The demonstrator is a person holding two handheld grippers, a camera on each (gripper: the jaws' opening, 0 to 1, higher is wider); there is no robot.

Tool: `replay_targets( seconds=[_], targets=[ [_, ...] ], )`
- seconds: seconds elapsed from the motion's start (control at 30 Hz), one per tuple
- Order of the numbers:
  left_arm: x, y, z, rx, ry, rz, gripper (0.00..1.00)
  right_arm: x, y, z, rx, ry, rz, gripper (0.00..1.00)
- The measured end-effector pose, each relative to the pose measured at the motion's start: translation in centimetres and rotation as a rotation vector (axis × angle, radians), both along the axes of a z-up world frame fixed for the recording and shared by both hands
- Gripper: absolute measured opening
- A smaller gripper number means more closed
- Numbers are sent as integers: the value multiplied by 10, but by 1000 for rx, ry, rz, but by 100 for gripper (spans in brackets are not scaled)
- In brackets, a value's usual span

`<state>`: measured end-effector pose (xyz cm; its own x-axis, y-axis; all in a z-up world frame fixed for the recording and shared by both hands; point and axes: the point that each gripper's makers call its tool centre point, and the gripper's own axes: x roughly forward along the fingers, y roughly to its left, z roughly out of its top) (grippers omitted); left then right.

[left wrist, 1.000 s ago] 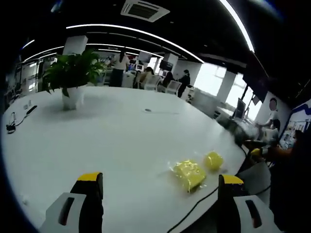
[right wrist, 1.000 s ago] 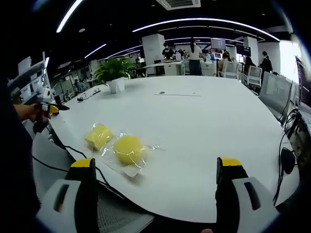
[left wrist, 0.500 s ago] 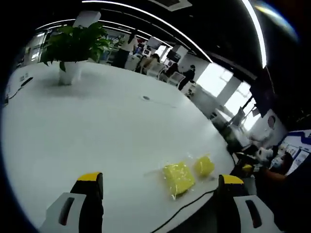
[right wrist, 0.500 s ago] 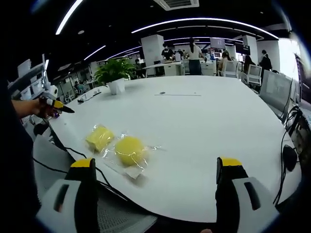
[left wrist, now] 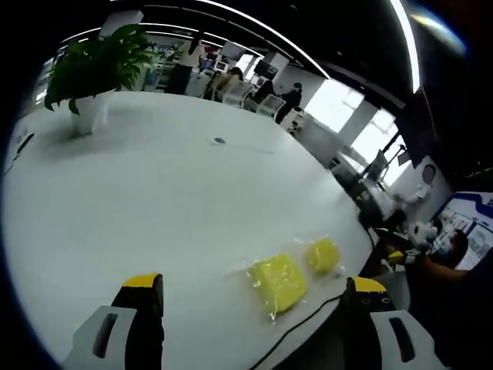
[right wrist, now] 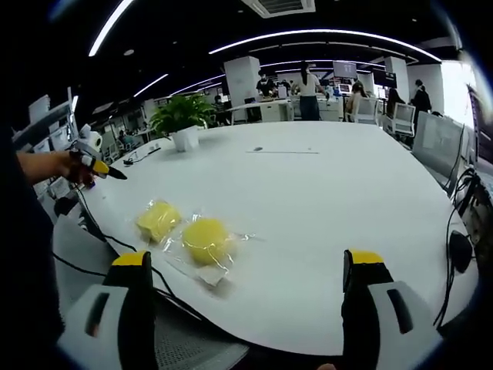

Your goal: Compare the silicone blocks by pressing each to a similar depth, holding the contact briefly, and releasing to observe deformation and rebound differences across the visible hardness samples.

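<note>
1. Yellow silicone blocks sit bagged on the white table (right wrist: 323, 200): square block (right wrist: 158, 218) lower left, round block (right wrist: 205, 237) beside it.
2. Both grippers, left gripper (left wrist: 254, 289) and right gripper (right wrist: 246, 266), are spread wide, gripping nothing.
3. I'd come down square and press both equally deep.

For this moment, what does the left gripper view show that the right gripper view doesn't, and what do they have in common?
Left gripper view only: a bright window beyond the far end of the table, and the right claw near the table edge.

Right gripper view only: a person's hand holding the left claw, and a black cable running along the table edge.

Both: the white table, two yellow blocks in clear wrap, a square one and a round one, the potted plant, and each view's own open claw.
</note>
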<state>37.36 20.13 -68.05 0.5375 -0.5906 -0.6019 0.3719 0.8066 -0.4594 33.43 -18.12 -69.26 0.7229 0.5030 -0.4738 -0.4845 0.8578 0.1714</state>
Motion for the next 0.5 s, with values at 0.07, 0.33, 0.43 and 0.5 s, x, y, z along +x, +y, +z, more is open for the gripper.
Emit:
replay_targets(
  seconds=[0.07,0.33,0.43,0.5],
  targets=[
    [2,-5,-3,6,17,-12,100,0,2,1,2,-3,8,97],
    [9,-17,-18,12,62,-37,97,3,-1,1,6,-6,8,97],
    [11,-22,-22,-10,76,-32,96,3,-3,1,8,-5,5,97],
    [13,-24,-27,-10,82,-35,92,2,-4,0,7,-2,7,97]
  ],
)
